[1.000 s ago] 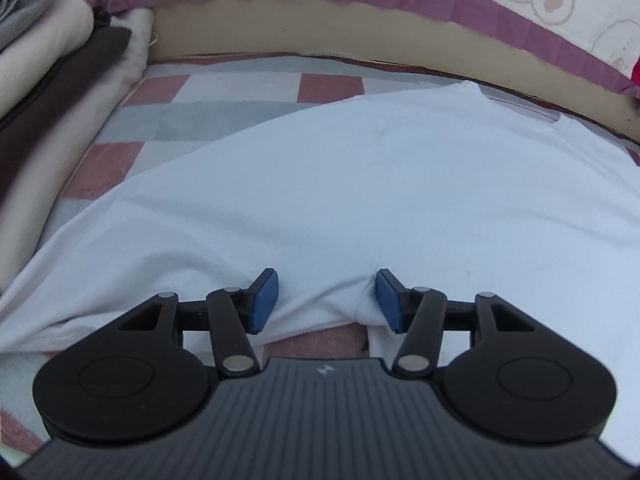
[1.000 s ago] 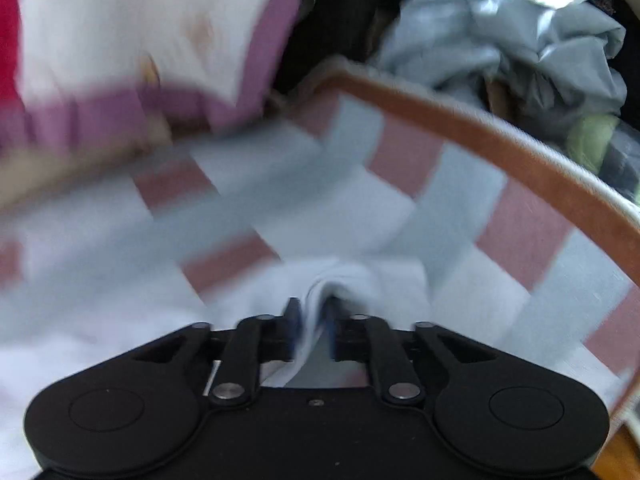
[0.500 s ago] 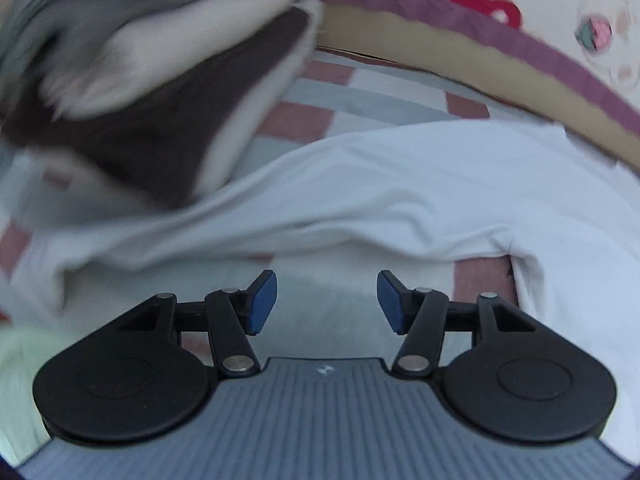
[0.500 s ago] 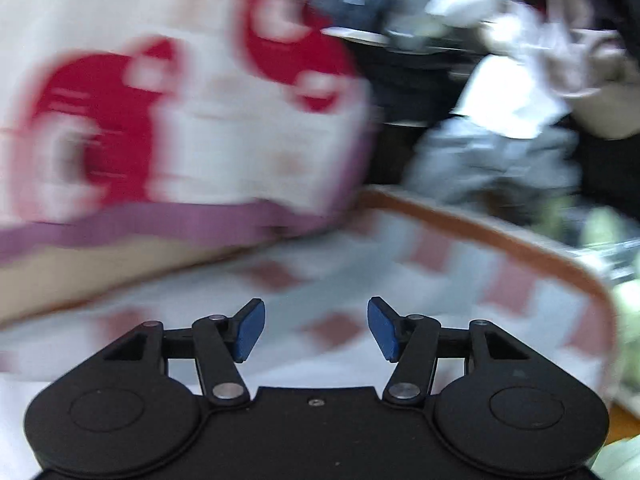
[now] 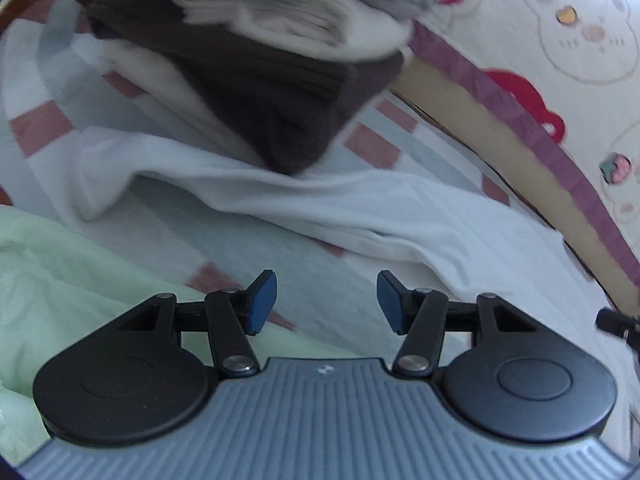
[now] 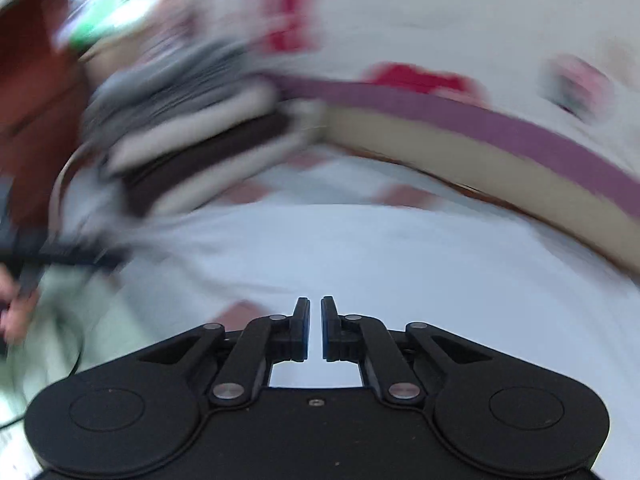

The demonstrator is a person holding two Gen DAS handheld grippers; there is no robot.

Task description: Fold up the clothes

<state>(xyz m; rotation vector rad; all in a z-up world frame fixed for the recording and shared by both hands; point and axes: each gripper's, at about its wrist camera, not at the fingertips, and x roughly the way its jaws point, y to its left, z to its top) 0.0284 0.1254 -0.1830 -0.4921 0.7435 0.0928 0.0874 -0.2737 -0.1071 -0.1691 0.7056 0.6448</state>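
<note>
Right hand-held gripper (image 6: 315, 328) just closed, white shirt (image 6: 380, 248) released

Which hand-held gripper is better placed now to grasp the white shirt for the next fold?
Probably the left hand-held gripper: its jaws stand open and empty, facing the white shirt. The right has just closed, empty.

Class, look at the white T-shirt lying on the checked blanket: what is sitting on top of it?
A stack of folded clothes overlaps the white T-shirt at its far edge, a dark brown garment lowest. How much shirt lies hidden beneath the stack cannot be seen.
</note>
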